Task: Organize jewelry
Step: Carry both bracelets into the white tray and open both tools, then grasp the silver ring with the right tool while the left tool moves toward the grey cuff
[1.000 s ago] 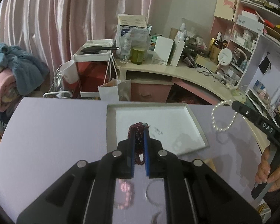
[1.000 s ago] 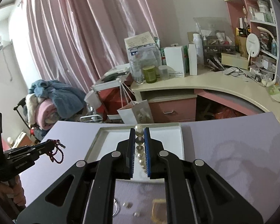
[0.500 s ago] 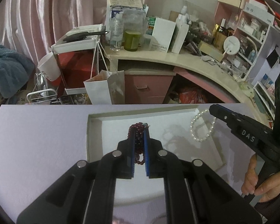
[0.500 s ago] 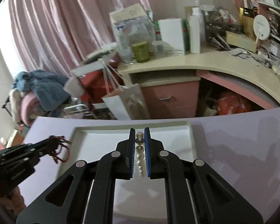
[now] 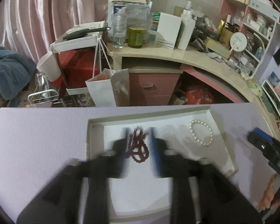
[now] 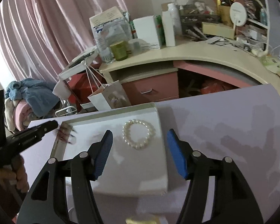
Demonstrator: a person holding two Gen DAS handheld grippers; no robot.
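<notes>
Over the white tray (image 5: 95, 130) on the lilac table (image 5: 37, 130), the left gripper (image 5: 139, 138) is opening, its 2 blurred jaws apart from the dark red bead bracelet (image 5: 138, 147) between them near the tray's left edge; the right gripper (image 6: 140, 140) is opening too, gripping nothing. Toward the tray's far right corner the pearl bracelet (image 6: 139, 133) lies flat, between the right jaws but untouched.

A lilac worktop (image 6: 224, 130) carries a shallow white tray (image 6: 155, 110) near its far edge; a small gold-coloured item (image 6: 140, 221), blurred, lies at the near edge.
</notes>
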